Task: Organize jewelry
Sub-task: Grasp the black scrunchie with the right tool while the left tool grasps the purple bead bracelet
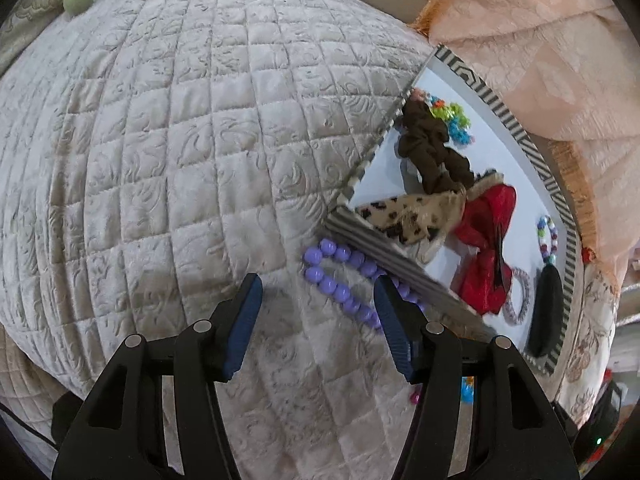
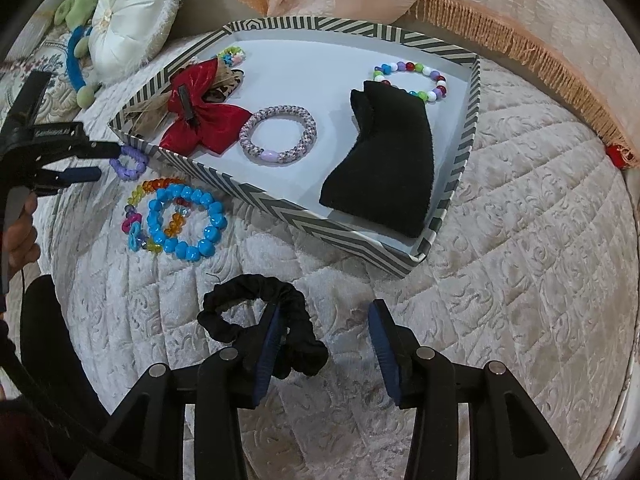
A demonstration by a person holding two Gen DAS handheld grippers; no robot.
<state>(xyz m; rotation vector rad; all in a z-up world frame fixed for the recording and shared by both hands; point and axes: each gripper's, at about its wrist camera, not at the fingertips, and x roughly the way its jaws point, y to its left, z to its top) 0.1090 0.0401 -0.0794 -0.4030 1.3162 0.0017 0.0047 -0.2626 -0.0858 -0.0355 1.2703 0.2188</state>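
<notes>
A striped tray [image 2: 280, 208] sits on the quilted bed; it also shows in the left wrist view [image 1: 400, 270]. It holds a red bow [image 2: 200, 120], a lilac hair tie [image 2: 278, 134], a black pouch [image 2: 384, 168] and a multicolour bead bracelet [image 2: 416, 76]. A purple bead bracelet [image 1: 340, 276] lies against the tray's outer wall; my open left gripper [image 1: 316, 292] hovers just over it, also seen in the right wrist view [image 2: 106, 160]. A blue bead bracelet [image 2: 186, 228] and a rainbow one [image 2: 138, 216] lie beside the tray. My open right gripper [image 2: 326, 316] straddles one side of a black scrunchie [image 2: 260, 312].
A white round cushion [image 2: 132, 12] and a green and blue plush toy [image 2: 80, 60] lie at the far left. A peach fringed throw [image 2: 500, 12] borders the tray at the back. The bed's edge [image 2: 628, 320] runs down the right. In the tray also lie a brown scrunchie [image 1: 432, 152] and a leopard-print one [image 1: 412, 216].
</notes>
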